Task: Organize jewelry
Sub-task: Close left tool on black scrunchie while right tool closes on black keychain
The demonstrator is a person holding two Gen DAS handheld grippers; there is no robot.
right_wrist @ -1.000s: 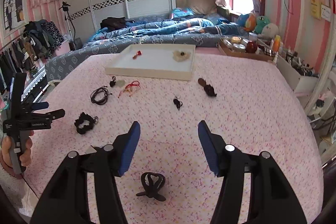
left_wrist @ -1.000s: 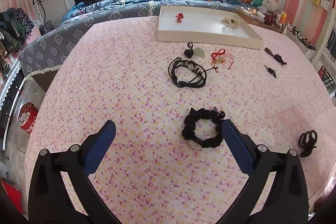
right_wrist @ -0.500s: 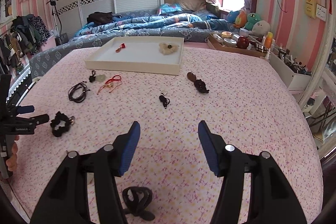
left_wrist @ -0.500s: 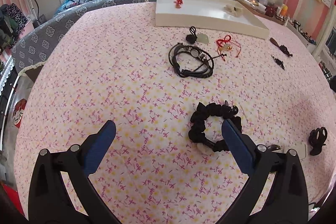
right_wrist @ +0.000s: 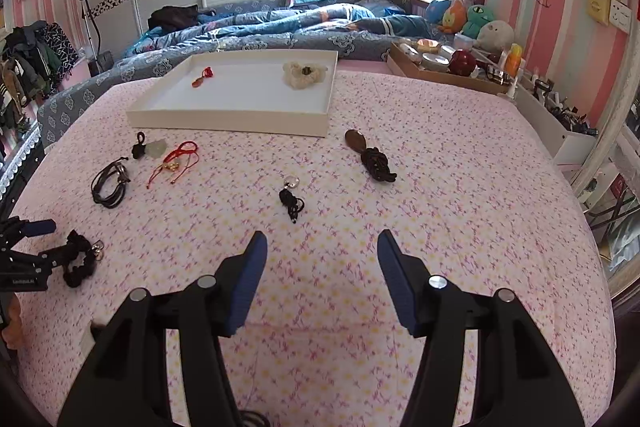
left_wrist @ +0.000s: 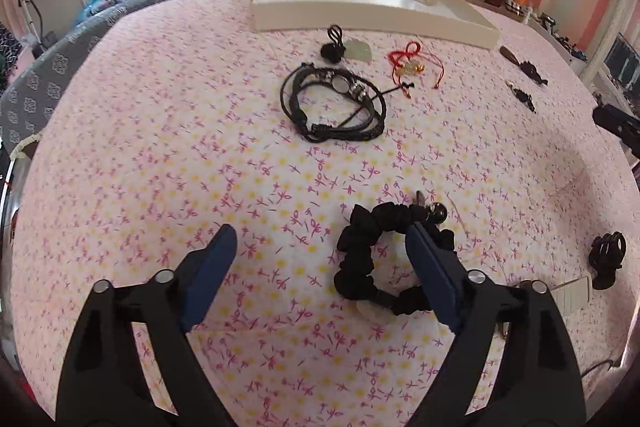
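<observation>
Left hand-held gripper [left_wrist: 320,251] had closed in on the black scrunchie [left_wrist: 384,259].

Over the last second it had dropped lower and nearer, so its right finger [left_wrist: 434,279] now overlapped the scrunchie's right side, jaws spread wide, nothing pinched; a pick-up for the white tray [left_wrist: 360,13] looked imminent. The scrunchie lay flat on the pink floral bedspread [left_wrist: 160,147], a slightly oval ring, long axis running roughly toward the tray, its bead charm [left_wrist: 436,213] at the far edge. The right hand-held gripper [right_wrist: 318,259] hung spread and empty.
</observation>
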